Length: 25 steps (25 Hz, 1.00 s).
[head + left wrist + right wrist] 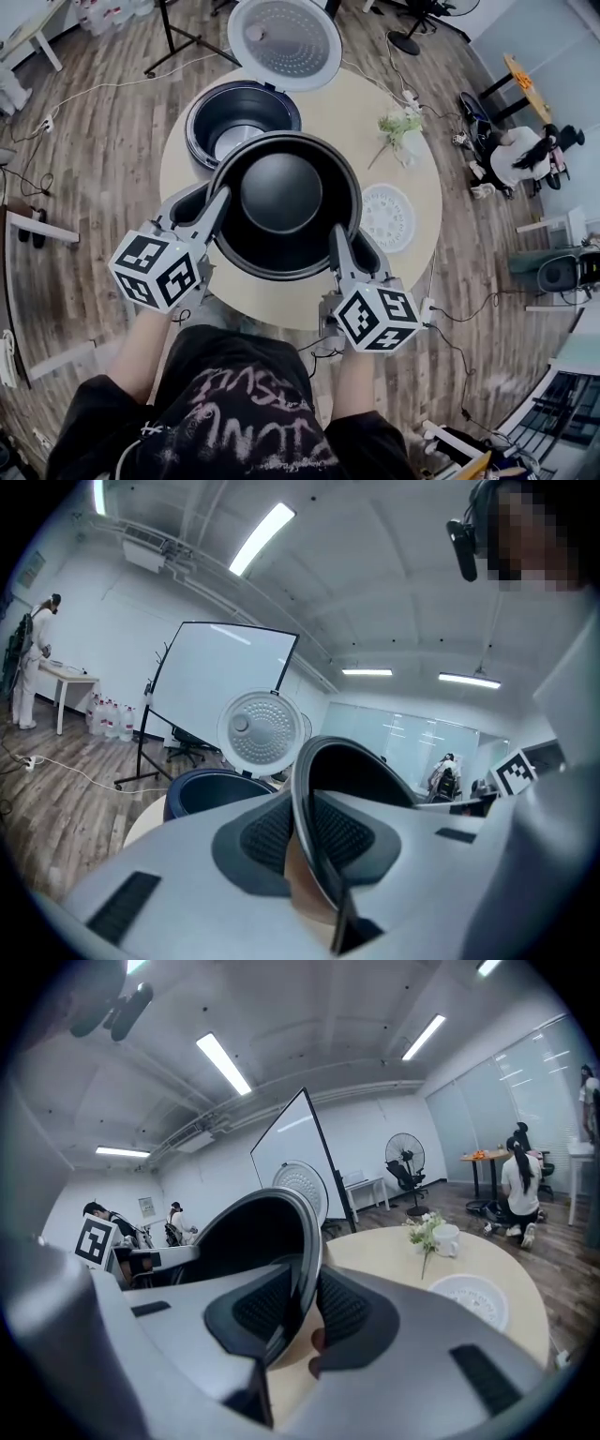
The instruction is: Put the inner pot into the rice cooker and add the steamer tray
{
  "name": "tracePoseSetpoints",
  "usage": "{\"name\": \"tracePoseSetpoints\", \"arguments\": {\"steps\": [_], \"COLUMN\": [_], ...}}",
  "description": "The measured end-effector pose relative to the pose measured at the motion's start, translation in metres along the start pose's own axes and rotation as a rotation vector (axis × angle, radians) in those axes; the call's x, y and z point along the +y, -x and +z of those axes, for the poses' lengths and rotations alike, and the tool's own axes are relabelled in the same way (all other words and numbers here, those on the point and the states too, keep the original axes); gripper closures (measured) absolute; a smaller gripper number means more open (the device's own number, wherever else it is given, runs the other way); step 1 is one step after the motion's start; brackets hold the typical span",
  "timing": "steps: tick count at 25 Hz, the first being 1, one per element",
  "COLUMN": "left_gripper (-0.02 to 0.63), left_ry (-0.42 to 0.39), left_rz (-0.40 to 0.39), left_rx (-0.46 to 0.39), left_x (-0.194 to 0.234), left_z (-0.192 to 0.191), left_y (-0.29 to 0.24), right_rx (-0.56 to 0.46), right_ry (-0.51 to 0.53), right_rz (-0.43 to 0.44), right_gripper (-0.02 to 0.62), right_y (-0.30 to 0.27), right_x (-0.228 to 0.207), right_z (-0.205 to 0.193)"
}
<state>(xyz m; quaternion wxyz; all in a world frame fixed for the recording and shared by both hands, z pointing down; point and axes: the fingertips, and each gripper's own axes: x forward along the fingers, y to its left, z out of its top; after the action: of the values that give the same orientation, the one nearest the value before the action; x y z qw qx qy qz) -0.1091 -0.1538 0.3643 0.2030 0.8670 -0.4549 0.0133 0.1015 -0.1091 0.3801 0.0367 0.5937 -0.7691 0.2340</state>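
A wood-floored office room with a round pale table (361, 108), seen from above. At the table's far side stands an open rice cooker (208, 122), its lid (286, 42) tipped back and its well showing no pot inside. Nearer the person, the dark inner pot (281, 192) is held up over the table, mouth upward. In the head view its far rim overlaps the cooker's near edge. The left gripper (220, 192) is clamped on the pot's left rim, with the rim pinched between its ribbed pads (267, 841). The right gripper (336, 234) is clamped the same way on the near right rim. A white steamer tray (387, 217) lies flat on the table, to the right of the pot. A small plant (401, 127) stands beyond the tray.
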Motion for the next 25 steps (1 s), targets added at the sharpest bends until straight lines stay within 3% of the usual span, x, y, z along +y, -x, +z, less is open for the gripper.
{"name": "tracePoseSetpoints", "arguments": {"steps": [7, 13, 21, 25], "left_gripper": [0.531, 0.531, 0.528, 0.523], "left_ry": [-0.021, -0.02, 0.034, 0.058], "left_rz": [0.018, 0.045, 0.054, 0.062], "left_rx": [-0.1, -0.109, -0.032, 0.069], "left_x": [0.033, 0.074, 0.13, 0.154], "left_z": [0.061, 0.096, 0.117, 0.107], "left_y": [-0.006, -0.024, -0.068, -0.088], "right_rx": [-0.061, -0.029, 0.112, 0.203], "right_ry": [0.072, 0.063, 0.047, 0.003], "right_rz": [0.049, 0.08, 0.099, 0.078], "right_gripper": [0.505, 0.505, 0.503, 0.503], "right_y": [-0.041, -0.094, -0.171, -0.201], "right_x": [0.033, 0.051, 0.061, 0.057], "right_z": [0.057, 0.082, 0.098, 0.086]}}
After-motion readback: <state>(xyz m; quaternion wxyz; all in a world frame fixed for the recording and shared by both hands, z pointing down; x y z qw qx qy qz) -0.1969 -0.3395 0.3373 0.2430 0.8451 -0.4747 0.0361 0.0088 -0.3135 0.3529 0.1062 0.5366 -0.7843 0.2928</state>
